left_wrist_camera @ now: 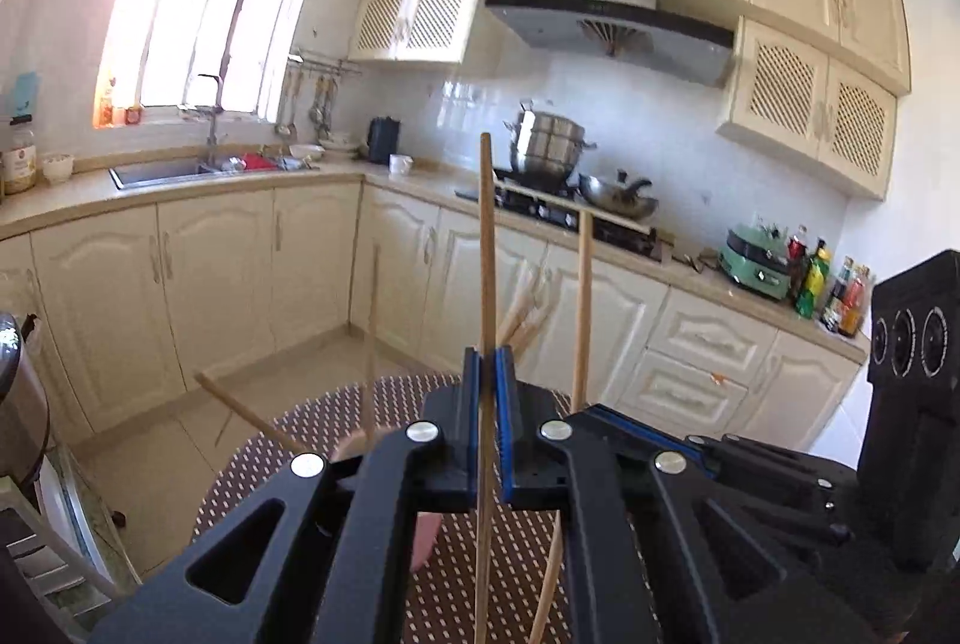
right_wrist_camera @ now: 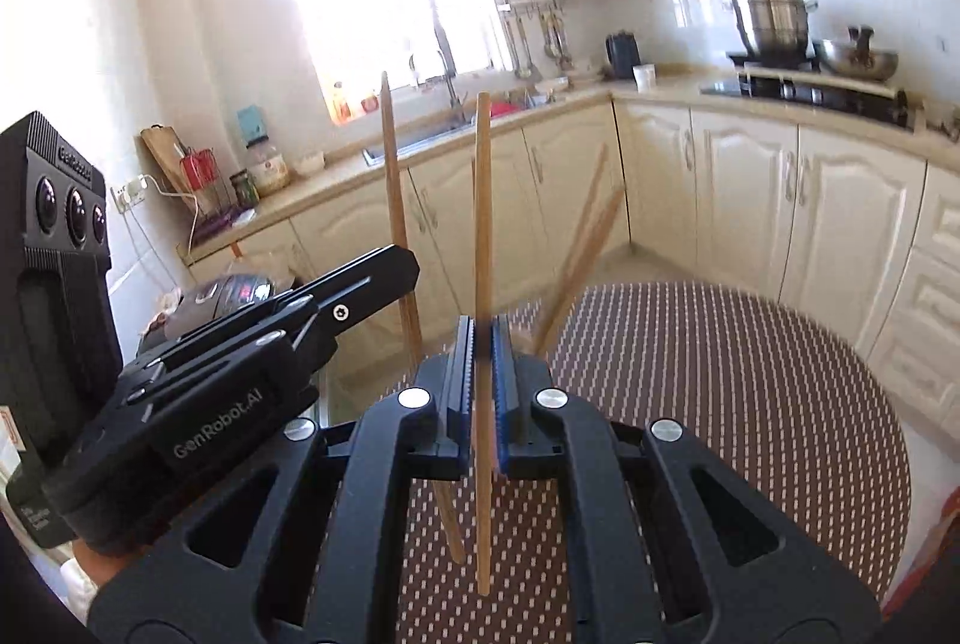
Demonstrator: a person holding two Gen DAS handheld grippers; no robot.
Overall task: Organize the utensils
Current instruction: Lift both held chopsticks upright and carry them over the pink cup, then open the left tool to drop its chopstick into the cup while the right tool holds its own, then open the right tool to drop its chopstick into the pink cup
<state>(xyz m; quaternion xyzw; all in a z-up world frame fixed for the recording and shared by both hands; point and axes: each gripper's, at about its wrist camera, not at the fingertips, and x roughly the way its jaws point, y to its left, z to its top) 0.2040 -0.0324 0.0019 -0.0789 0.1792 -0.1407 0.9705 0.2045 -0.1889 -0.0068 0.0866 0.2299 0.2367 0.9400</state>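
Note:
My left gripper (left_wrist_camera: 487, 368) is shut on a wooden chopstick (left_wrist_camera: 487, 236) that stands nearly upright, its lower end hanging below the jaws. To its right, the right gripper (left_wrist_camera: 597, 411) grips a second chopstick (left_wrist_camera: 582, 308). In the right wrist view, the right gripper (right_wrist_camera: 482, 338) is shut on that upright chopstick (right_wrist_camera: 483, 212). The left gripper (right_wrist_camera: 384, 272) sits to the left with its chopstick (right_wrist_camera: 393, 176). More chopsticks (left_wrist_camera: 528, 317) (right_wrist_camera: 585, 248) lean blurred beyond the fingers; what they rest in is hidden.
Below both grippers lies a round table with a brown dotted mat (right_wrist_camera: 750, 404). A pink object (left_wrist_camera: 426, 536) shows under the left gripper. Cream cabinets, a sink (left_wrist_camera: 162, 173) and a stove with pots (left_wrist_camera: 549, 152) line the far walls. A rice cooker (right_wrist_camera: 234, 293) stands at the left.

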